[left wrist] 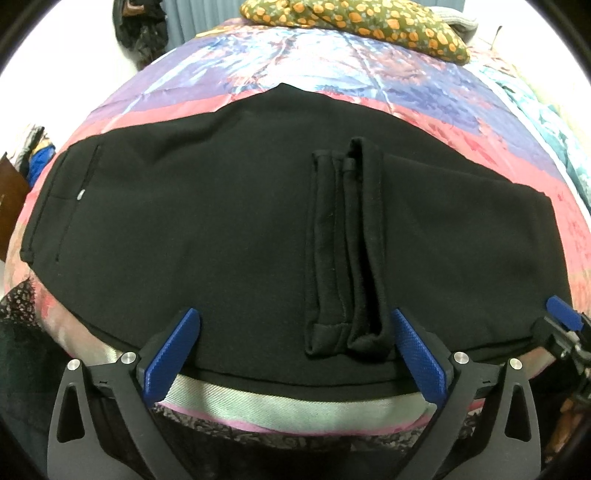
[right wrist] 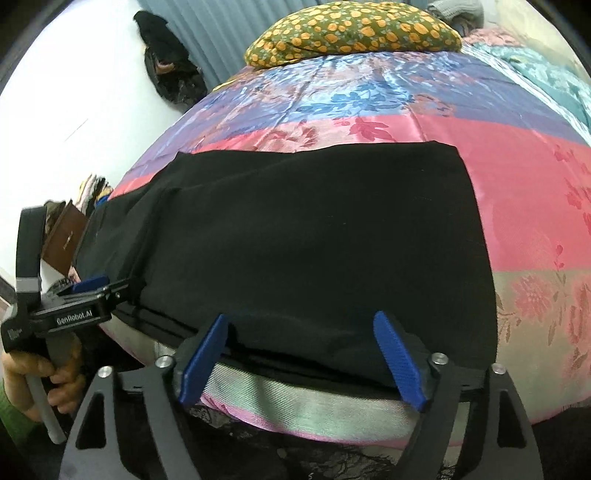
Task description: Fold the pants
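Black pants (left wrist: 207,229) lie folded across a colourful satin bedspread (left wrist: 295,62), with the waist and a pocket at the left. Their leg hems (left wrist: 343,251) are doubled back on top, right of the middle. My left gripper (left wrist: 295,314) stands open over the pants' near edge, the hem ends lying just inside its right finger (left wrist: 417,350), untouched. In the right wrist view my right gripper (right wrist: 301,317) is open too, astride the near edge of the pants (right wrist: 314,240) close to their folded right end. The left gripper (right wrist: 88,291) shows at the left there, held by a hand (right wrist: 33,376).
An olive pillow with orange flowers (right wrist: 351,33) lies at the far end of the bed. A teal blanket (right wrist: 546,74) is bunched at the far right. Dark clothing (right wrist: 166,70) hangs on the white wall. A brown object (right wrist: 62,236) stands beside the bed at left.
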`<state>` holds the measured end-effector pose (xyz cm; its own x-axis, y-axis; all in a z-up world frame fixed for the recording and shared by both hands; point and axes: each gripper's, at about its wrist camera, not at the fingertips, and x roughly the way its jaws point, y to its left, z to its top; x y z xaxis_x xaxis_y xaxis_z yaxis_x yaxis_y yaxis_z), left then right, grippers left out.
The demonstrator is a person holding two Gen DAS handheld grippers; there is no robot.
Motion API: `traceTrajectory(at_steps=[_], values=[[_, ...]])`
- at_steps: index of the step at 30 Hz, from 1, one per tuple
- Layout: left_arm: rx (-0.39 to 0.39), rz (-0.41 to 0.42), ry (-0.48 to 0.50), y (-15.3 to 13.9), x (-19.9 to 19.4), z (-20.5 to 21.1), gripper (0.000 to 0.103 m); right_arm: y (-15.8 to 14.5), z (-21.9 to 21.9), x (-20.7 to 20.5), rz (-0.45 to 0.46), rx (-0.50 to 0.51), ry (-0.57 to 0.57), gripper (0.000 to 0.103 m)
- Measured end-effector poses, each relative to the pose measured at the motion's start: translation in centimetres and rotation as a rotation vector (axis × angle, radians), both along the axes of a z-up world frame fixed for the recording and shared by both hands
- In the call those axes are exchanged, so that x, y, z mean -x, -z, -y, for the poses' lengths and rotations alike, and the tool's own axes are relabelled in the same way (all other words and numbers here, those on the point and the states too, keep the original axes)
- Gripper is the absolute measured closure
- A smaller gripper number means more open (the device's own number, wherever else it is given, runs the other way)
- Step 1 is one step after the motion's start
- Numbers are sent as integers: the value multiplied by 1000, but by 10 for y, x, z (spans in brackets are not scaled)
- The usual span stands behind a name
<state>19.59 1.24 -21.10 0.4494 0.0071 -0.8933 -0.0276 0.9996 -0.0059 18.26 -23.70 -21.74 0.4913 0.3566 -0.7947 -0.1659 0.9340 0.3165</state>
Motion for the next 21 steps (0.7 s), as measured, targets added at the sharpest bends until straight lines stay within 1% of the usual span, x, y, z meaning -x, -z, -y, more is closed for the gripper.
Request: traceTrajectory(at_steps=[4,7,10,12,14,15,17,18,19,21], values=[[42,-12,3,3,-2,-6,1,1,-6,1,5,22,-21,10],[74,-24,10,4,-3,-9,0,1,-6,2,6,14,-21,9],[94,-6,34,4,-1,-13,0,1,-5,3,6,0,-20,7],[122,-15,48,-1,1,-18,1,1,-6,3,6,1,-23,5],[180,2,37,-16,3,-32,1,1,-8,3,8,13,-28,4],[202,40,18,-27,4,-45,1,1,-9,4,8,18,-29,3],[183,123,-42,-50,-1,-84,1,1,-10,4,9,27,-30,3],[177,145,-72,-57,-5,-103,1,0,-10,4,9,25,-30,3],[179,155,-108,-62,-12,-126,1,0,-10,4,8,21,-29,3],[199,139,-222,-67,-29,-187,1,0,-8,4,3,1,-24,2]])
